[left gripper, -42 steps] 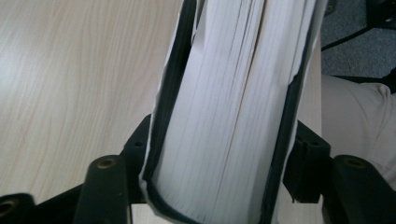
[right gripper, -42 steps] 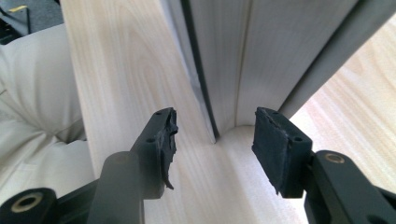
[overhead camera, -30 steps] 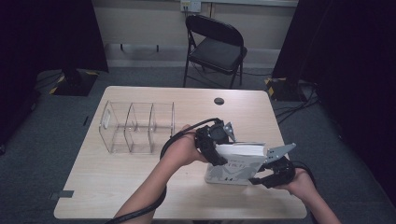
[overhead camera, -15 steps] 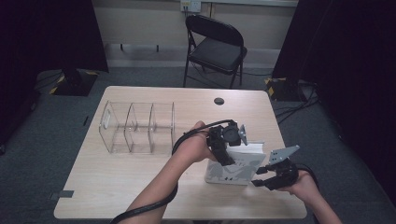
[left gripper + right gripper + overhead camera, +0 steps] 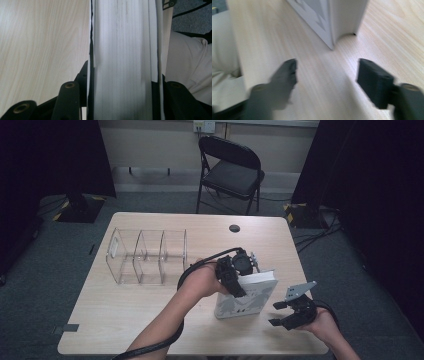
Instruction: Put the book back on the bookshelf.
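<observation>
The left gripper point(image 5: 239, 276) clamps the upright book point(image 5: 250, 297); the right gripper point(image 5: 280, 313), just opening, holds nothing.

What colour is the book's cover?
White with a grey pattern, on the book; best in the high view.

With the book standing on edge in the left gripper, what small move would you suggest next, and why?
Probably carry the book left toward the clear divider rack: the left gripper clamps it upright, and the right gripper, jaws just opened with nothing between them, is clear of it.
</observation>
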Available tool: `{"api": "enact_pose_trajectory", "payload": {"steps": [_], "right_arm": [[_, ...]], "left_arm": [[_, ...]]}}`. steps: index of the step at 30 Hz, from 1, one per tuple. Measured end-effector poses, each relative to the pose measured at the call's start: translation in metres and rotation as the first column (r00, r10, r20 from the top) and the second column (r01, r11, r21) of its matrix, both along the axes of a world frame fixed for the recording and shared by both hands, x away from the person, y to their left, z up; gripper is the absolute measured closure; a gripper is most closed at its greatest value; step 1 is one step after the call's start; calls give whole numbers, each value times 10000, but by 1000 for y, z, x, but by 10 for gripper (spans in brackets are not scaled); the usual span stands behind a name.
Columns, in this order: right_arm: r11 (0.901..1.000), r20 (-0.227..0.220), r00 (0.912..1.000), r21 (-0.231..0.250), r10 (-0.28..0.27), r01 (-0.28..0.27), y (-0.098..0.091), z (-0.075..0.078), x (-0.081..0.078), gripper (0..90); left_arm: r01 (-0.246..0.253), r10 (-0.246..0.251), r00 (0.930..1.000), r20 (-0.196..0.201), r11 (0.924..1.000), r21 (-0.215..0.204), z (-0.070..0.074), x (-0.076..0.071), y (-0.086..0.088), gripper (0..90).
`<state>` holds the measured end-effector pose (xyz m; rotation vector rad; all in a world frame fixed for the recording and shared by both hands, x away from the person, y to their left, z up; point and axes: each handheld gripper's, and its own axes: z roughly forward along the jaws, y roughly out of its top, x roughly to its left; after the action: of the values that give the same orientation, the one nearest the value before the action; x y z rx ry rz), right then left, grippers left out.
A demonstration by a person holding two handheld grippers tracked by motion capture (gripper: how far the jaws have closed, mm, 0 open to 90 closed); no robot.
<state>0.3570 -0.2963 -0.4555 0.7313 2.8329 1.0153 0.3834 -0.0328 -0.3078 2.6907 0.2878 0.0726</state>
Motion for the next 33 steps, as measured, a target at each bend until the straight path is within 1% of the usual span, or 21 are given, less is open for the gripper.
{"api": "enact_pose_trajectory", "payload": {"steps": [1, 4, 5, 6, 7, 8, 11, 12, 15, 16, 17, 18, 19, 21, 23, 24, 26, 29, 31, 32, 33], "right_arm": [[9998, 126, 9998, -30, -179, 180, 1, -3, 0, 217], [9991, 131, 9991, 140, -413, 412, 2, -12, 0, 205], [9989, 133, 9988, 86, -468, 467, 3, -15, 0, 203], [9986, 131, 9986, 3, -520, 520, 3, -17, -1, 200], [9982, 200, 9980, -69, -595, 597, 4, -20, -1, 191], [9978, 345, 9973, -149, -643, 648, 5, -23, -1, 167], [9936, 532, 9930, -339, -1058, 1076, 8, -29, -1, 148], [9937, 597, 9925, -291, -1065, 1083, 8, -29, -1, 147], [9902, 623, 9883, -35, -1391, 1396, 8, -31, 0, 138], [9907, 734, 9880, 11, -1361, 1363, 8, -32, 0, 139], [9894, 854, 9859, -65, -1440, 1451, 9, -33, 0, 137], [9877, 1170, 9814, -155, -1525, 1553, 10, -34, -2, 128], [9876, 1288, 9800, -210, -1515, 1554, 10, -35, -2, 119], [9860, 1312, 9777, -115, -1637, 1666, 10, -36, -2, 107], [9848, 1346, 9758, -7, -1720, 1737, 10, -37, -2, 100], [9848, 1426, 9745, 143, -1733, 1730, 10, -39, -2, 100], [9821, 1507, 9705, 367, -1884, 1850, 9, -40, -4, 99], [9806, 1626, 9672, 535, -1951, 1888, 8, -42, -4, 99], [9794, 1663, 9657, 657, -1992, 1907, 7, -43, -4, 99], [9783, 1663, 9649, 738, -2033, 1935, 7, -44, -5, 99], [9773, 1670, 9640, 796, -2070, 1961, 7, -44, -5, 98]], "left_arm": [[-19, 19, 10000, 4, 10000, 33, 0, 0, 2, 527], [-243, 245, 9996, -102, 9996, 135, 1, -1, 8, 527], [-236, 237, 9997, -82, 9996, 170, 1, -1, 9, 527], [-365, 367, 9992, -147, 9992, 148, 1, -2, 10, 527], [-295, 298, 9995, -109, 9994, 197, 1, -1, 11, 527], [-414, 416, 9990, -158, 9990, 178, 1, -2, 12, 527], [-449, 452, 9989, -148, 9988, 207, 1, -3, 12, 527], [-450, 453, 9989, -144, 9987, 229, 1, -3, 12, 527], [-447, 450, 9989, -127, 9987, 236, 1, -3, 13, 527], [-480, 484, 9987, -152, 9985, 263, 1, -3, 14, 526], [-529, 533, 9984, -174, 9983, 230, 1, -4, 15, 526], [-558, 562, 9983, -164, 9981, 241, 1, -4, 15, 526], [-618, 622, 9979, -182, 9978, 221, 1, -4, 16, 525], [-572, 574, 9983, -102, 9982, 168, 1, -4, 16, 523], [-522, 524, 9986, -65, 9983, 247, 1, -3, 16, 520], [-558, 560, 9984, -92, 9983, 157, 1, -3, 16, 518], [-582, 584, 9982, -129, 9982, 143, 0, -3, 17, 513], [-547, 546, 9985, 38, 9982, 242, 0, -2, 16, 496], [-649, 651, 9978, -76, 9976, 248, -1, -1, 15, 493], [-521, 522, 9986, -27, 9981, 320, -2, 0, 15, 490], [-566, 569, 9983, -79, 9977, 370, -2, 0, 14, 487]]}}
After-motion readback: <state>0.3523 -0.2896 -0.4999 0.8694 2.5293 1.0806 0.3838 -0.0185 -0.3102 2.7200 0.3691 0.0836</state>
